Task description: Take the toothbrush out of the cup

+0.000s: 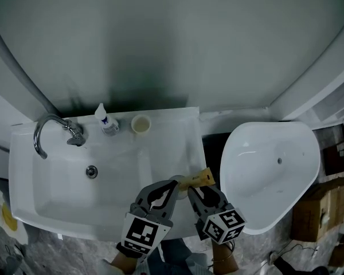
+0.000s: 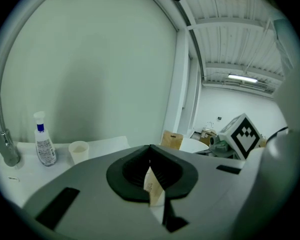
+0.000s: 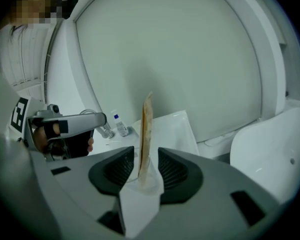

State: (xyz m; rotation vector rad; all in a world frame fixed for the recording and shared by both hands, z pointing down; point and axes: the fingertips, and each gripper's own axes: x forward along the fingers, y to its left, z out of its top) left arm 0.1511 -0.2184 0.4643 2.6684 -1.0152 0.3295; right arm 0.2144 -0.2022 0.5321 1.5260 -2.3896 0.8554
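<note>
Over the sink's front right corner, a flat tan and white packet point(image 1: 198, 179) is between both grippers. My left gripper point(image 1: 175, 183) is shut on its thin edge point(image 2: 152, 186), the jaws meeting in a point. My right gripper point(image 1: 196, 191) is open; the packet point(image 3: 146, 134) stands upright in the gap and the pads do not press it. A small pale cup point(image 1: 141, 123) stands on the sink's back ledge, far from both grippers, with nothing sticking out of it. No toothbrush shows in any view.
A white sink point(image 1: 57, 188) with a chrome faucet point(image 1: 49, 132) lies in front. A small bottle with a blue label point(image 1: 105, 121) stands beside the cup. A white toilet bowl point(image 1: 275, 171) is to the right, with cardboard boxes point(image 1: 321, 208) beyond it.
</note>
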